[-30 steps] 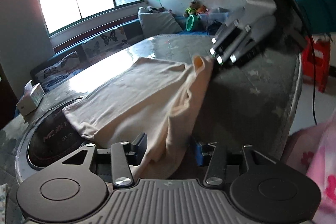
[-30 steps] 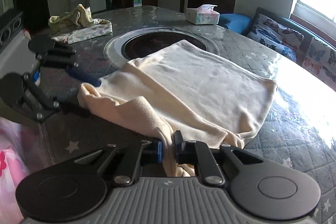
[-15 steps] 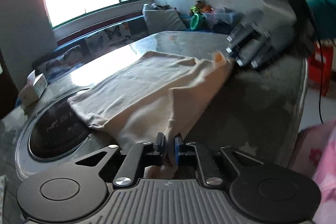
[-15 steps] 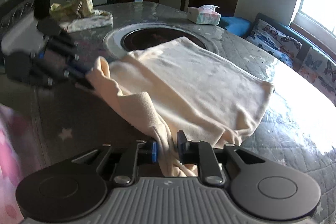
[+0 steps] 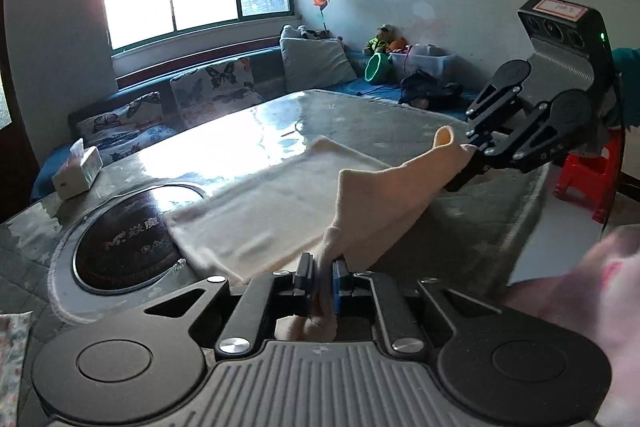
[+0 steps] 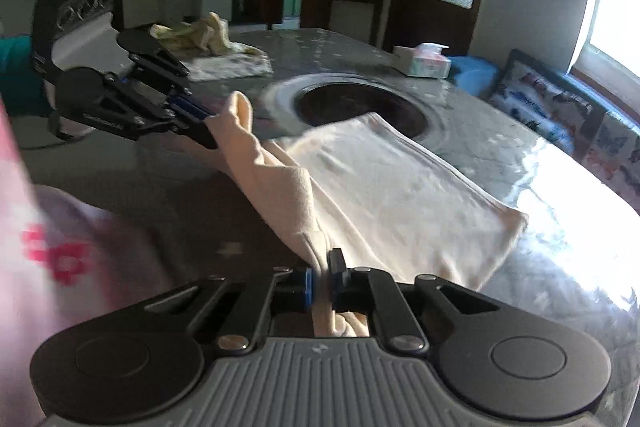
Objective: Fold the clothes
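Note:
A cream garment (image 5: 280, 203) lies on the grey table, its near edge lifted off the surface. My left gripper (image 5: 322, 277) is shut on one corner of that edge. My right gripper (image 6: 322, 281) is shut on the other corner. The lifted edge hangs stretched between the two grippers. The right gripper shows in the left wrist view (image 5: 476, 153) at the right, pinching the cloth. The left gripper shows in the right wrist view (image 6: 204, 119) at the left. The far part of the garment (image 6: 400, 179) still rests flat on the table.
A round dark hotplate (image 5: 124, 243) is set into the table beside the garment. A tissue box (image 5: 78, 173) stands at the table's far edge. A pile of yellowish cloth (image 6: 204, 41) lies at the far corner. A red stool (image 5: 588, 179) stands on the floor.
My left gripper has closed on the garment's near corner. Both grippers have risen and moved apart, lifting and stretching the near edge off the table.

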### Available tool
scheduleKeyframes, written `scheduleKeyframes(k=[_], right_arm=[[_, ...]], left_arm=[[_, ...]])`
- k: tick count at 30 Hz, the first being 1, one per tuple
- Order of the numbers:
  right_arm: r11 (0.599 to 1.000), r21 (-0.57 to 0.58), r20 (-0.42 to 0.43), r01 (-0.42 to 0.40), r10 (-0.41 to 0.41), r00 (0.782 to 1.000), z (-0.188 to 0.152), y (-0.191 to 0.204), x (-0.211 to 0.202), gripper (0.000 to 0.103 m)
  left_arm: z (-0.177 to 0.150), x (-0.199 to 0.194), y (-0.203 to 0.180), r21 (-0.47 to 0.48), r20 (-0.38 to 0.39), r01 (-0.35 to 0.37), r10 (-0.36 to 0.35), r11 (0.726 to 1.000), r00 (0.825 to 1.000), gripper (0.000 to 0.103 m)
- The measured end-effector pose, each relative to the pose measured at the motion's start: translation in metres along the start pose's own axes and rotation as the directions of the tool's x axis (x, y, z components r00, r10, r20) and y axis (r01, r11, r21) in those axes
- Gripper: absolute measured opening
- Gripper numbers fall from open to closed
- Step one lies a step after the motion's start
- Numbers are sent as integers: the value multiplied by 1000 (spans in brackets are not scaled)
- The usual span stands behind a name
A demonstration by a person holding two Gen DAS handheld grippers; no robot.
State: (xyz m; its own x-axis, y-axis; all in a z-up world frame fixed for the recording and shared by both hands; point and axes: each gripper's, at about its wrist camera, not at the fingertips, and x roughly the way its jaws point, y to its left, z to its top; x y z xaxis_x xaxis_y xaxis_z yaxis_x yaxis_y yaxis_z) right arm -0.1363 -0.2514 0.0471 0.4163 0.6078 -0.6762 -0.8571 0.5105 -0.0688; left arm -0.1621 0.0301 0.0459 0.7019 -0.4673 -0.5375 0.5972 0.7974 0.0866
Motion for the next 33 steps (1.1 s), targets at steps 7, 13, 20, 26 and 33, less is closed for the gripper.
scheduleKeyframes(k=[7,13,20,26,33], right_arm=[[998,46,-37,-51,53,998,8,20,-39,6],[997,75,-21,-6,7,1000,24,-17,-31,6],[991,126,-41,37,-32,999,40,-77,7,6],[981,181,-87,68,-53,995,36,-126,64,7],[941,307,-62,141,-128,990,11,-144,98,26]], left_arm=[[7,-22,-9,-36,16,27,-27,999,1000,10],[29,14,17,-44,28,14,-13,999,1000,9],[52,82,59,-28,-2,1,-1,1000,1000,9],[51,141,85,-51,-76,-33,29,998,997,10],[40,168,105,-119,-96,-137,126,983,987,13]])
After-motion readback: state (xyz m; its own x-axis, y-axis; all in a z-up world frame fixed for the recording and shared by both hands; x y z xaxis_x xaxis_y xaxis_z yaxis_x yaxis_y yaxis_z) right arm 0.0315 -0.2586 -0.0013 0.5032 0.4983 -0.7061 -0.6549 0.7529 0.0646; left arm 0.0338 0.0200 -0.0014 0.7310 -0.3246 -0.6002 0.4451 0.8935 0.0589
